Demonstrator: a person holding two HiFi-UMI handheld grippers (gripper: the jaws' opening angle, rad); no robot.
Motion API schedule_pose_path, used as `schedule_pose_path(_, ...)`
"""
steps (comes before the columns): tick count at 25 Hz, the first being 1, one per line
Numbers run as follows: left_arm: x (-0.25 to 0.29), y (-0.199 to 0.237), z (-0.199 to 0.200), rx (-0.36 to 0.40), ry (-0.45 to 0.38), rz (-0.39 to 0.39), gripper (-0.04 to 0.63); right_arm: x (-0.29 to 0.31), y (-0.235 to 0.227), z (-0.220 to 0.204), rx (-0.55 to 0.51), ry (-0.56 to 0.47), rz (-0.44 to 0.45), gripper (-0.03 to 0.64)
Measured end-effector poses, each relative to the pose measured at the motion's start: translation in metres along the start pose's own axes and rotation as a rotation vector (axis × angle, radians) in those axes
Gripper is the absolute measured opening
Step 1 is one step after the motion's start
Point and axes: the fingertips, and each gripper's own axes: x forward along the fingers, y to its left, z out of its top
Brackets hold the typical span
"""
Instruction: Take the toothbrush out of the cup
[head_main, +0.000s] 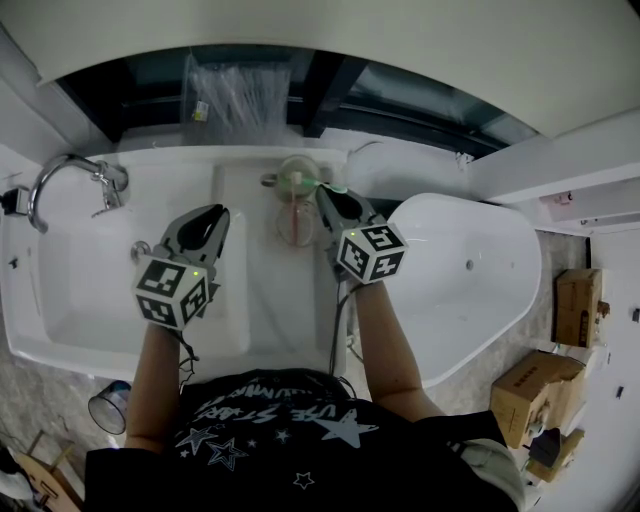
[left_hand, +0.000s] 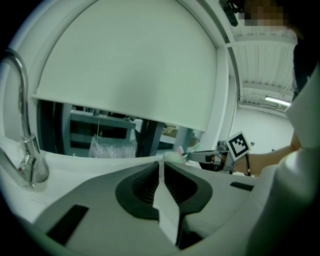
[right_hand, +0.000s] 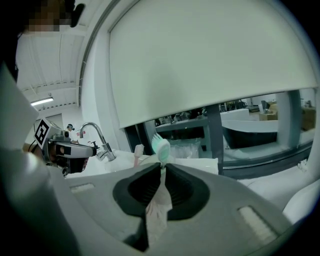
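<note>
In the head view the cup is seen on the counter, the right gripper at its 2 o'clock. In the left gripper view the left gripper is shown with fingers pressed together, empty. In the right gripper view the green toothbrush is clamped below its head.

Cup on white sink ledge

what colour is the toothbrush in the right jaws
Mint green toothbrush, clearest in the right gripper view.

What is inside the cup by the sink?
A green toothbrush, gripped at the neck by the right gripper, and a pink toothbrush. The jaws cover their handles; whether anything else is in the cup cannot be made out.
</note>
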Motion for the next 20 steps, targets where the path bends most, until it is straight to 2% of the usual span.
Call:
schedule_pose_path(11,-0.009,0.001,0.003,-0.002,-0.016,0.004,0.038,-0.005,0.003,0.009,-0.015,-0.028,-0.021,0.023)
schedule_pose_path(20,-0.026,-0.013,0.012,0.011,-0.048,-0.004,0.038,-0.030,0.013,0.033,-0.048,-0.088,-0.037,0.022)
